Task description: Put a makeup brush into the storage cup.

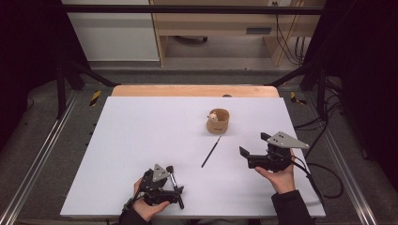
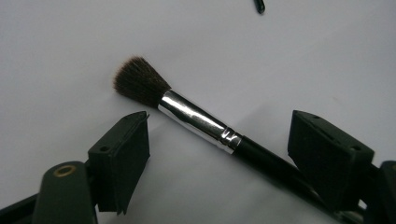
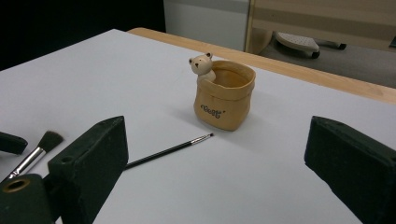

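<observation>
My left gripper (image 2: 219,154) stands spread around the thick brush (image 2: 196,122) lying on the table (image 1: 141,136) w/o pinching yet, right gripper (image 3: 215,177) spread & empty, so I should squeeze its black handle centred.

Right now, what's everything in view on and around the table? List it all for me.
Tan pot with a small bear figure: one, table's far centre, upright.
Thin black liner brush: one, lying flat near the pot.
Fluffy brown-bristled brush with silver ferrule and black handle: one, lying between the left jaws, not gripped.
White table top: one, wooden edge behind.
Left gripper: black, near edge, jaws open.
Right gripper: black, right side, jaws open, nothing between them.
</observation>
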